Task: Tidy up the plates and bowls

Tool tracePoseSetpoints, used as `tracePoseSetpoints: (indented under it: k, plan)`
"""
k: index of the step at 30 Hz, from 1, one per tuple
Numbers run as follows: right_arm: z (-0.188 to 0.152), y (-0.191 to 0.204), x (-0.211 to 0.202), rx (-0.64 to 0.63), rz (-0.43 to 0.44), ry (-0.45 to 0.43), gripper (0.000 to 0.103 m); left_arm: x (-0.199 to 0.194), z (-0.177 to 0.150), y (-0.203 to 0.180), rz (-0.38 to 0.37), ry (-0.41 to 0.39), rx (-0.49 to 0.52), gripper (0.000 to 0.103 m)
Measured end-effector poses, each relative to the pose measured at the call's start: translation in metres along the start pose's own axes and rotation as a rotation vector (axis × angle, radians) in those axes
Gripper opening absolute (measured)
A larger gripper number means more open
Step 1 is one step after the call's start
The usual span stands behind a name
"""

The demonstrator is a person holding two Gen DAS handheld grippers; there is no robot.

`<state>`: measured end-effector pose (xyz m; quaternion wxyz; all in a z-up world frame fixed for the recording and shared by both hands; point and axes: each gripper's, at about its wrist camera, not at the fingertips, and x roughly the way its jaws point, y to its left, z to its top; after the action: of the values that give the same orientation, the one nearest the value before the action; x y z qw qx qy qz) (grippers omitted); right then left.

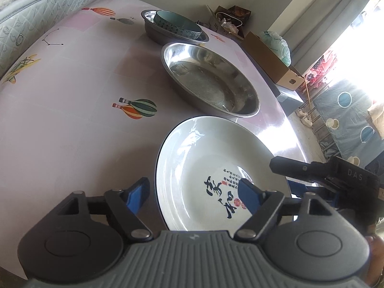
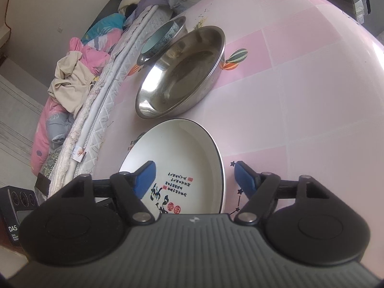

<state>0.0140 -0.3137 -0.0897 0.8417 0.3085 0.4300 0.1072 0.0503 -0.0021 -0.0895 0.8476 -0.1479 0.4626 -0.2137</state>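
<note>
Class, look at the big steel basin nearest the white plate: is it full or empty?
Empty: the steel basin shows only its bare, shiny bottom, with nothing inside.

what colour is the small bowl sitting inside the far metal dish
Teal, with a pale band of dark writing around its side; clearest in the left wrist view.

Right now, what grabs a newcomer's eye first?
The white plate with blue writing, nearest on the pink table, straddled at its rim by the open left gripper and right gripper. Behind it sits an empty steel basin, then another basin holding a teal bowl.
</note>
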Motion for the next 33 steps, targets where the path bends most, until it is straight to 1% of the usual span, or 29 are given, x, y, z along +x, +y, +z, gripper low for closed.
tracePoseSetpoints:
  k: [1, 2, 7, 8, 9, 10, 11, 15, 21, 24, 29, 31, 33]
  plan:
    - [0.002, 0.001, -0.002, -0.014, -0.019, -0.004, 0.084, 0.0, 0.0, 0.002, -0.001, -0.005, -0.011, 0.097]
    - [0.003, 0.002, -0.004, -0.025, -0.034, -0.008, 0.084, 0.0, 0.0, 0.003, -0.003, -0.007, -0.018, 0.101]
    - [0.014, 0.006, -0.024, -0.072, -0.055, -0.069, 0.089, 0.0, 0.001, 0.006, -0.007, -0.007, -0.023, 0.103]
    - [0.017, 0.009, -0.029, -0.088, -0.064, -0.087, 0.091, 0.0, 0.001, 0.006, -0.007, -0.005, -0.018, 0.103]
    - [0.019, 0.011, -0.033, -0.103, -0.072, -0.101, 0.097, 0.0, 0.001, 0.005, -0.007, -0.004, -0.013, 0.103]
    - [0.022, 0.013, -0.038, -0.122, -0.083, -0.124, 0.1, 0.0, 0.001, 0.005, -0.005, -0.002, -0.007, 0.103]
    - [0.024, 0.015, -0.043, -0.138, -0.094, -0.148, 0.102, 0.0, 0.001, 0.004, -0.004, -0.002, -0.002, 0.103]
    - [0.031, 0.024, -0.056, -0.188, -0.156, -0.219, 0.102, 0.001, -0.001, 0.003, -0.004, -0.01, 0.01, 0.103]
    - [0.035, 0.036, -0.061, -0.252, -0.285, -0.287, 0.102, 0.0, -0.003, 0.005, -0.015, -0.026, 0.012, 0.103]
    - [0.033, 0.042, -0.06, -0.288, -0.369, -0.326, 0.102, -0.001, -0.003, 0.006, -0.02, -0.03, 0.01, 0.103]
    - [0.025, 0.06, -0.059, -0.455, -0.483, -0.407, 0.102, 0.0, -0.003, 0.007, -0.022, -0.026, 0.007, 0.103]
    - [0.025, 0.064, -0.06, -0.489, -0.525, -0.423, 0.102, 0.0, -0.003, 0.006, -0.017, -0.023, 0.012, 0.103]
    - [0.025, 0.067, -0.062, -0.513, -0.54, -0.441, 0.102, 0.0, -0.003, 0.004, -0.011, -0.021, 0.02, 0.103]
